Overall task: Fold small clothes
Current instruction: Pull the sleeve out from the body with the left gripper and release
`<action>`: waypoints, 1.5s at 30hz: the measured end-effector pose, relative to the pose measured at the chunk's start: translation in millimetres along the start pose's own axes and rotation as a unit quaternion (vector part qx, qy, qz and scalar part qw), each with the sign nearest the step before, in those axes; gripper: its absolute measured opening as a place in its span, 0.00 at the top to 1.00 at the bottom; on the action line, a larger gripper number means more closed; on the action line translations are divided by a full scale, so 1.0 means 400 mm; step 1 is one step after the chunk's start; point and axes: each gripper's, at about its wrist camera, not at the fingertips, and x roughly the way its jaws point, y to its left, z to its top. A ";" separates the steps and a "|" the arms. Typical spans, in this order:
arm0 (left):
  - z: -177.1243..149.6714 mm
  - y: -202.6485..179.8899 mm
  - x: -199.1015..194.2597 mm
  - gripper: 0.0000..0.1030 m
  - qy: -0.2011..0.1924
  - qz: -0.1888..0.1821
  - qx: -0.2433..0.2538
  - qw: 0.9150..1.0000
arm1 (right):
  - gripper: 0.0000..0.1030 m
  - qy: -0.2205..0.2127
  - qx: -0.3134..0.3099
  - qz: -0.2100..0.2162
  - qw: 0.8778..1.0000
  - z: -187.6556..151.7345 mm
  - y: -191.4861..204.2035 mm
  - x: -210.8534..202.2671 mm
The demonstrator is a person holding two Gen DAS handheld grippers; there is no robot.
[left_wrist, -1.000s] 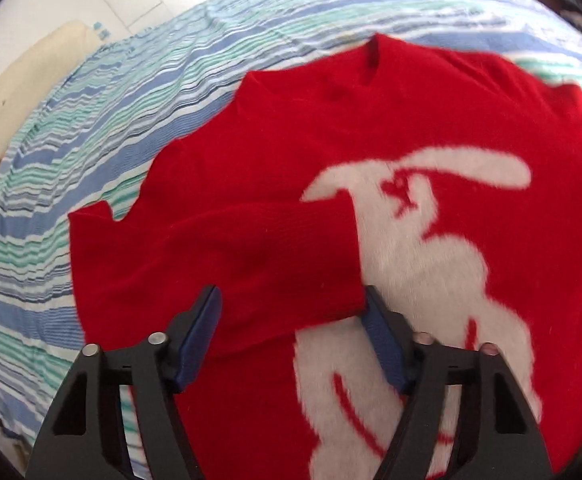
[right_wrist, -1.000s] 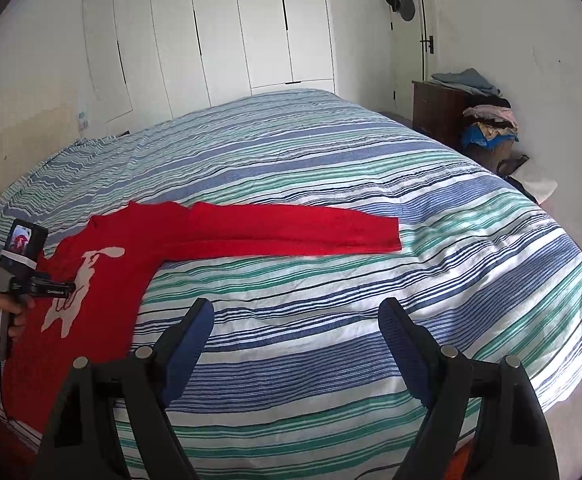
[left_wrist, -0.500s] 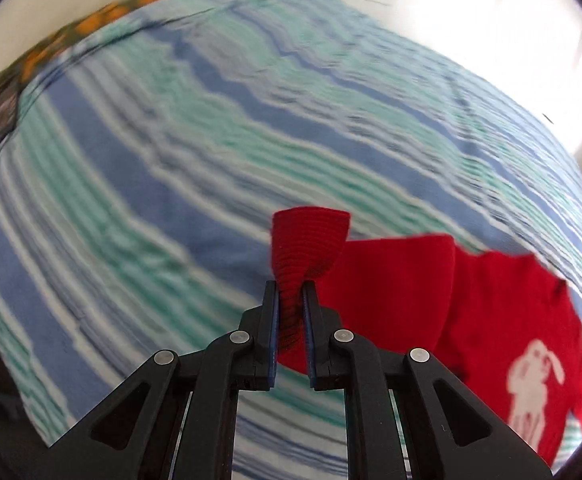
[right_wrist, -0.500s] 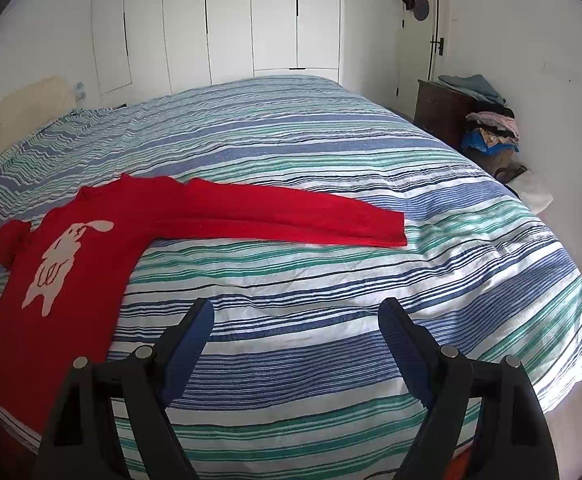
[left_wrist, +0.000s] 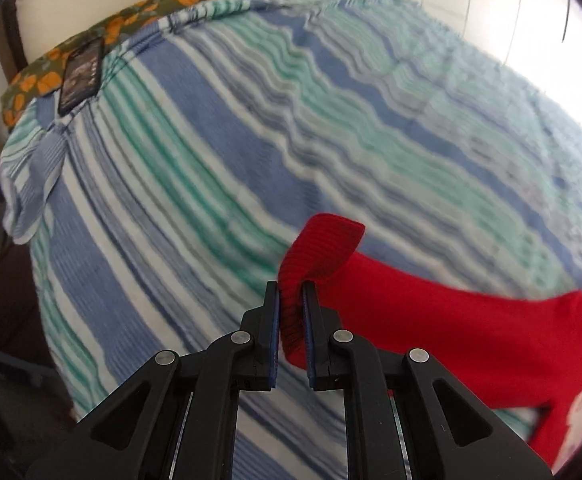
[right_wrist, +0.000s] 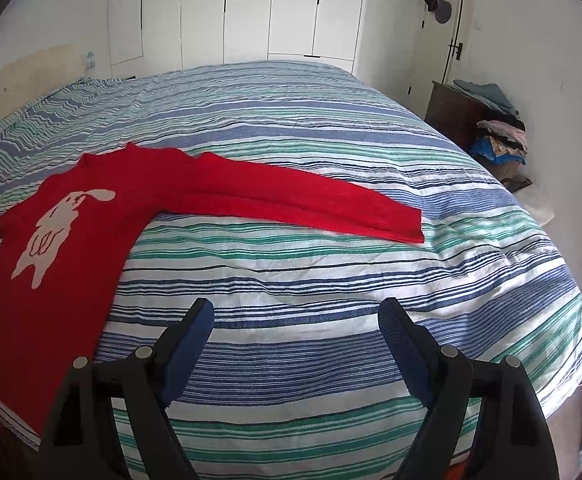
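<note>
The left tongs [left_wrist: 291, 292], clenched on the red sweater's cuff [left_wrist: 323, 248], could lose that thin bite if tugged, while the right tongs [right_wrist: 295, 316] gape released.

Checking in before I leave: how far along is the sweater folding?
Nothing looks folded: the red sweater lies flat on the striped bed, its far sleeve stretched out. In hand: the left tool pinches the near sleeve's cuff. The right tool is open. All folds remain.

Bright daylight; left wrist view motion-blurred across striped bedspread [left_wrist: 211, 168], top right corner blown out; right wrist view sharp; fisheye bending, dark vignette at edges.
</note>
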 end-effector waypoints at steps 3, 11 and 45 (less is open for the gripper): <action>-0.035 0.018 0.073 0.92 0.045 0.024 -0.017 0.999 | 0.19 0.003 0.006 0.000 1.000 0.001 -0.005 0.005; -0.034 0.111 0.091 0.40 0.072 0.012 -0.091 0.993 | 0.19 0.003 0.012 0.001 1.000 0.002 -0.014 0.003; -0.285 0.052 -0.202 0.22 0.063 -0.167 0.012 0.984 | 0.19 -0.005 -0.101 0.001 0.995 -0.016 0.146 -0.017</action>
